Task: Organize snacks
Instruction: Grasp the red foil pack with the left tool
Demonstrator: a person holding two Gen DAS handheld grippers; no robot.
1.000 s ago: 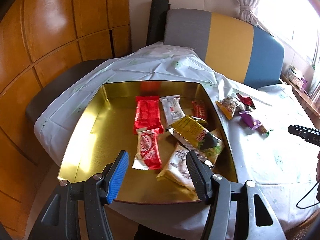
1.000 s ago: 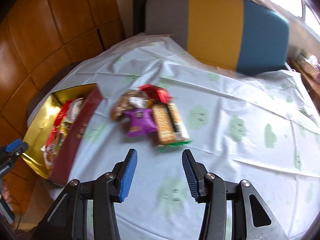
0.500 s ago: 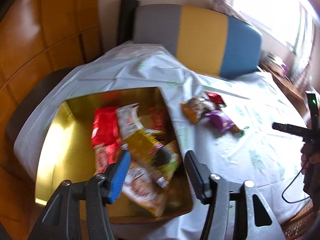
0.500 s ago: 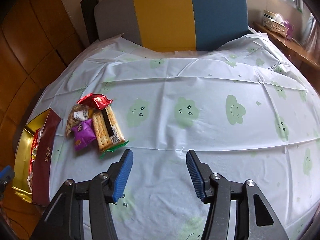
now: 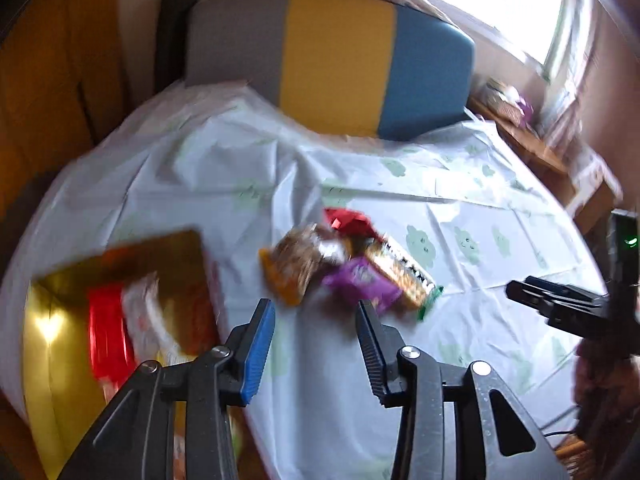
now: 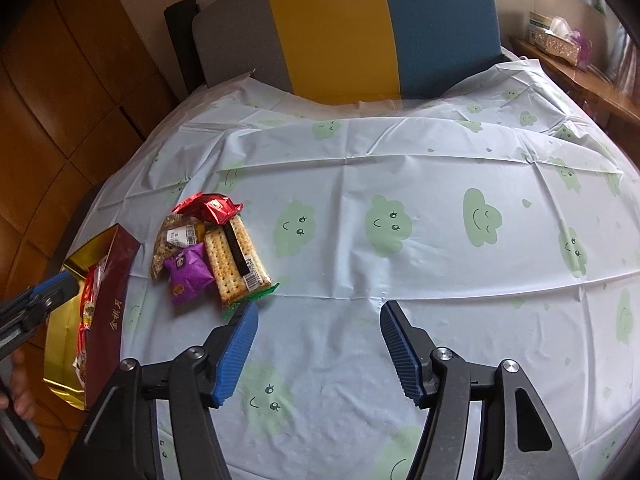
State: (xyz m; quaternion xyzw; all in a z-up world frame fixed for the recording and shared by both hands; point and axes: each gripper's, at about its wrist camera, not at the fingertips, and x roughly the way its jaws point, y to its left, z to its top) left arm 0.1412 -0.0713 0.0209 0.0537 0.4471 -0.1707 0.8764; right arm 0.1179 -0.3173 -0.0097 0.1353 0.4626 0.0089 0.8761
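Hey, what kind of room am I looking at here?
Probably a home dining or living area: a table under a cloud-print tablecloth, a grey, yellow and blue upholstered chair pulled up to it, wood-panelled walls, and a tissue box on a window ledge.

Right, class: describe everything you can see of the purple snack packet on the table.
The purple snack packet is a small pillow-shaped wrapper of glossy purple film with crimped ends and a printed front, apparently still sealed. It lies flat on the cloud-print tablecloth, at the near edge of a small pile of snacks, outside the gold box. It overlaps the brown nut packet and touches the long cracker pack beside it. Neither gripper touches it.
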